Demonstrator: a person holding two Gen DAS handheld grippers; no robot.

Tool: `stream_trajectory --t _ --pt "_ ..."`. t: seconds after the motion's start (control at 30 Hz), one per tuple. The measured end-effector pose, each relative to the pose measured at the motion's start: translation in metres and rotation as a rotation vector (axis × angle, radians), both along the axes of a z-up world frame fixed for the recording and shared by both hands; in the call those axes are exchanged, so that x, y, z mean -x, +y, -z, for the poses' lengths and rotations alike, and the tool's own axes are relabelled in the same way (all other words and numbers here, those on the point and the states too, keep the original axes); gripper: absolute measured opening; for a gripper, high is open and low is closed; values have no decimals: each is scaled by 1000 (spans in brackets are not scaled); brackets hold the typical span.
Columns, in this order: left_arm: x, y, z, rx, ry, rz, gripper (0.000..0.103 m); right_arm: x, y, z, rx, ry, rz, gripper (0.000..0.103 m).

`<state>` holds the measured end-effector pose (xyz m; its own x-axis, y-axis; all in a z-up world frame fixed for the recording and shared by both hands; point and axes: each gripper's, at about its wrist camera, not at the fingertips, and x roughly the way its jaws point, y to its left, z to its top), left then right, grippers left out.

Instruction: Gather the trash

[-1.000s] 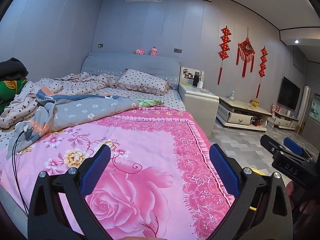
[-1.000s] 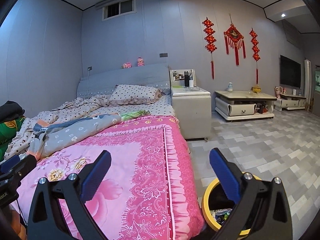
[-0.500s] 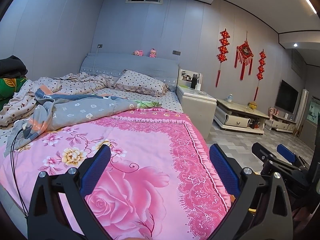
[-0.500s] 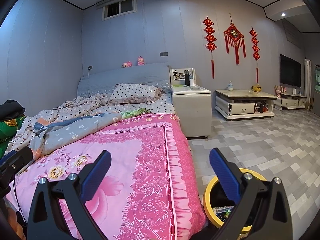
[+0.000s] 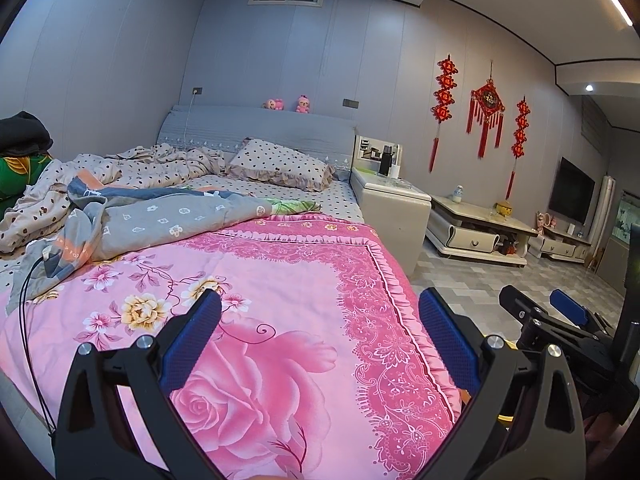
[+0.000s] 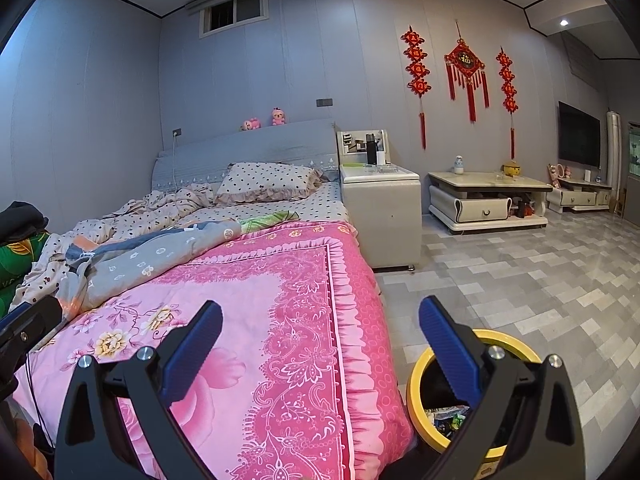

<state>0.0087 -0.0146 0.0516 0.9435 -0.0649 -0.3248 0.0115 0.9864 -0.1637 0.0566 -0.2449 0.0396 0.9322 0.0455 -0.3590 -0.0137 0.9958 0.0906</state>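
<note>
A yellow-rimmed trash bin [image 6: 460, 396] stands on the tiled floor [image 6: 540, 280] just beside the foot of the bed, directly behind the right gripper's [image 6: 320, 324] right finger, which hides part of its rim. Crumpled wrappers [image 6: 446, 416] lie in its dark interior. Both grippers are spread wide and hold nothing. Between and beyond the jaws of the left gripper [image 5: 320, 320] stretches a pink floral bedspread [image 5: 260, 300]; farther ahead lie a rumpled grey quilt [image 5: 160, 220] and a polka-dot pillow [image 5: 280, 164]. Ahead and right of the jaws stand a white nightstand [image 6: 380, 208] and a low cabinet [image 6: 488, 200]. The left wrist view shows only a yellow sliver of the bin, behind the right gripper's black frame; the wrappers show in the right wrist view alone.
</note>
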Motion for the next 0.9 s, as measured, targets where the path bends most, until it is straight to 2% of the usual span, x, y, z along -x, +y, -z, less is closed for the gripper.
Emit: stream_trajectory --t 0.9 --pt "-9 2 6 -1 10 16 95 -6 -6 11 -22 41 26 95"
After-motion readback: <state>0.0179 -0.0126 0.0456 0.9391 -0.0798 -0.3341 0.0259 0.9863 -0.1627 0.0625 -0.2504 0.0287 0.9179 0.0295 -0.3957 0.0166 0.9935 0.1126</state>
